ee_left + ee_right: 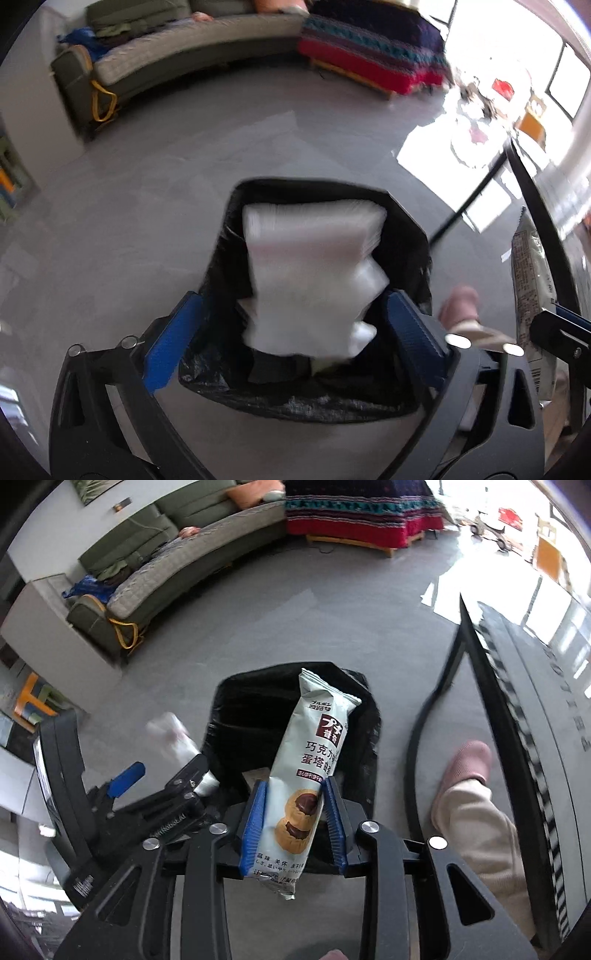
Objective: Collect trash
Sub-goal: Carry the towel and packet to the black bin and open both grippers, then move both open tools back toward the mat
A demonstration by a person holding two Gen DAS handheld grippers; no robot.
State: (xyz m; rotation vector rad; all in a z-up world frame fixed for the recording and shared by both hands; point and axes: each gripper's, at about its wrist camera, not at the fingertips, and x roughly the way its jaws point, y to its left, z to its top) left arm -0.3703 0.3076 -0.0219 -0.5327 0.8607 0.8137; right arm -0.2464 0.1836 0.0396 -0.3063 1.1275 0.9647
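My left tongs (pixel 291 332) hang over the black-lined trash bin (pixel 402 236) with their blue pads spread as wide apart as they go, pressing on nothing. Between them, over the mouth of the bin, sits a blurred white plastic bag (pixel 310 273), clear of both pads as far as I can make out through the smear. My right tongs (pixel 293 818) point down at the same bin, and in the right-hand view a pale biscuit packet (pixel 306 771) with chocolate tarts printed on it stands upright between the blue pads, its top end reaching out over the black liner. The left pad lies along the packet's edge; at the right pad I see a thin dark gap lower down, so I cannot tell whether the packet is clamped or merely resting there. From the left view the same packet shows at the far right edge, just beside the bin. My slippered foot (pixel 467 771) stands on the grey floor (pixel 229 638) right of the bin, near a black table leg (pixel 436 709). Well beyond, a grey-green sofa (pixel 177 565) runs along the wall, next to a bed with a striped red blanket (pixel 354 520).
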